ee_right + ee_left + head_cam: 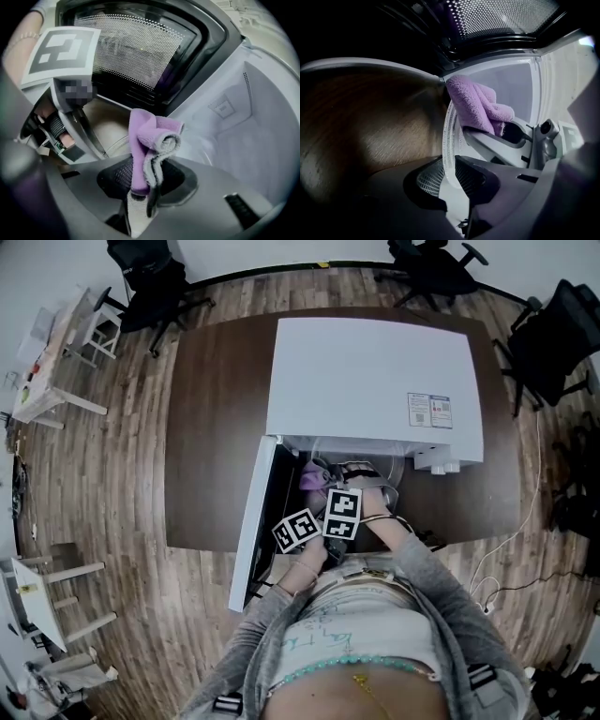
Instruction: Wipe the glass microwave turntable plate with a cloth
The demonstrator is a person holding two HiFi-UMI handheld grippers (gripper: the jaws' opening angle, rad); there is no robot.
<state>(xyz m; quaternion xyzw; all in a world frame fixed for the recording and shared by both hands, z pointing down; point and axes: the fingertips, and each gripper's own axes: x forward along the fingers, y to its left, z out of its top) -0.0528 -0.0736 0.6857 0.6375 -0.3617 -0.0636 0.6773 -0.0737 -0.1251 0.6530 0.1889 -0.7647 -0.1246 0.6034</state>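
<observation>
left gripper (449, 180) clamps the glass turntable plate (446, 136) only by its rim; right gripper (145, 180) pinches the purple cloth (143, 150). risk: wiping pressure could lever the plate loose.

1 microwave (375, 381), 1 glass plate (447, 136), 1 purple cloth (476, 105), 1 table (216, 427) — 1 L gripper (449, 179), 1 R gripper (143, 182)

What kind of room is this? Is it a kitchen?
Probably an office or workroom, not a home kitchen. Black swivel chairs stand around a big brown table on a wood floor, and the white microwave sits on that table.
</observation>
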